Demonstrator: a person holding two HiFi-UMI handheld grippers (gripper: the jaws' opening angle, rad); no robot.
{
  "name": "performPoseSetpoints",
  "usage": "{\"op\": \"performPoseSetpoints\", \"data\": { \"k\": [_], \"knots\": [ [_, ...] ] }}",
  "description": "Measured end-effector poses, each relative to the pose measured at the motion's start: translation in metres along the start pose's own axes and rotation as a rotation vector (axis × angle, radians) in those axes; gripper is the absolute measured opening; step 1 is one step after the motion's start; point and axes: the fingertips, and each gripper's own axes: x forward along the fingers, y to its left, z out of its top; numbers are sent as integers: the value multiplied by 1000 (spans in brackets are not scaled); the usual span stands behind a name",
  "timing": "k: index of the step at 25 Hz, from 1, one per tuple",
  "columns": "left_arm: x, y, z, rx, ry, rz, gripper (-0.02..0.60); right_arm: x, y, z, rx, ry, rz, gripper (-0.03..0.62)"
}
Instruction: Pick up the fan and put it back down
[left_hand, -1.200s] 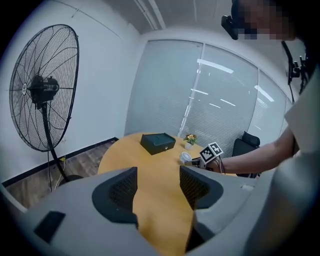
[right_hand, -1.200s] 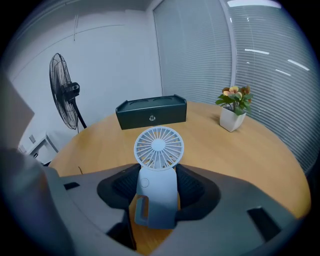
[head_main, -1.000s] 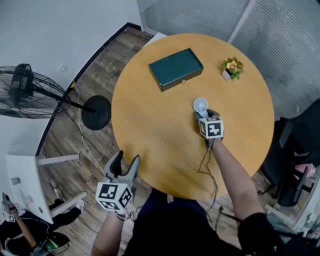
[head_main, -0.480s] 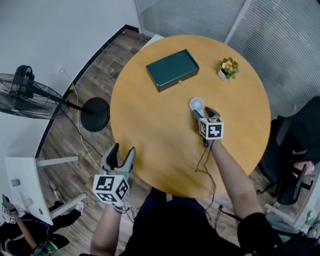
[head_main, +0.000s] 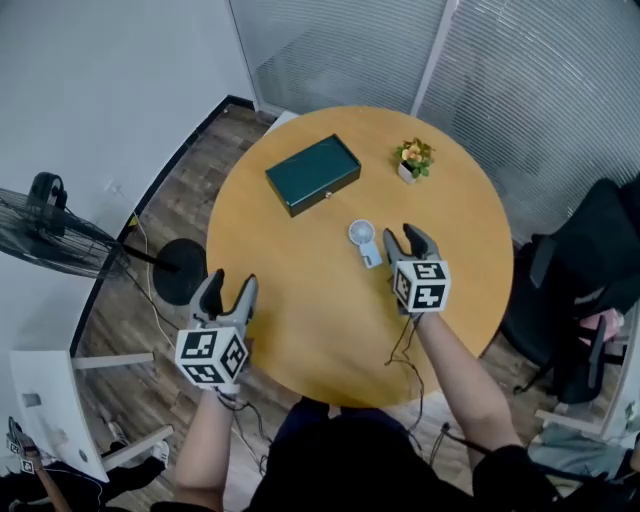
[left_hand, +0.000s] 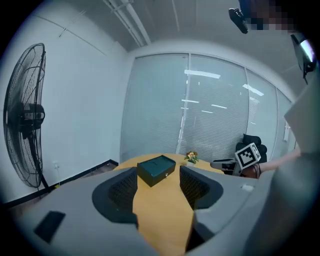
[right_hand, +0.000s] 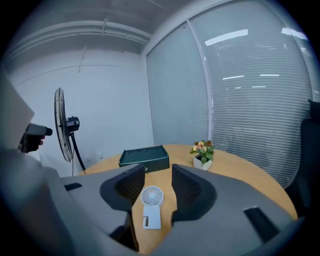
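The small white hand fan (head_main: 364, 240) lies flat on the round wooden table (head_main: 300, 310). In the right gripper view the fan (right_hand: 151, 202) shows through the gap, lower down on the tabletop. My right gripper (head_main: 408, 240) hovers just right of it. Its jaws are closing with nothing between them, and the pads (right_hand: 131, 185) touch nothing. My left gripper (head_main: 226, 290) stands open over the table's near left edge, empty, and points toward the green box (left_hand: 156, 169). The right gripper (left_hand: 225, 164) also shows at the right of the left gripper view.
A dark green box (head_main: 313, 173) and a small potted flower (head_main: 412, 160) stand at the far side of the table. A black standing fan (head_main: 45, 225) is on the floor to the left. A black chair (head_main: 590, 280) is at the right. Glass walls with blinds stand behind.
The right gripper has lifted up and back from the hand fan, which now lies free on the table. The left gripper has risen toward the table's edge. The head view has shifted.
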Motion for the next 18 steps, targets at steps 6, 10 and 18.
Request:
{"op": "performPoseSetpoints", "data": {
  "k": [6, 10, 18],
  "knots": [
    [6, -46, 51, 16, -101, -70, 259, -66, 9, 63, -27, -162, -2, 146],
    [1, -84, 83, 26, -169, -125, 255, -113, 18, 107, -54, -271, -4, 117],
    [-40, -147, 154, 64, -349, -261, 121, -196, 44, 175, -91, -463, -9, 43]
  ]
}}
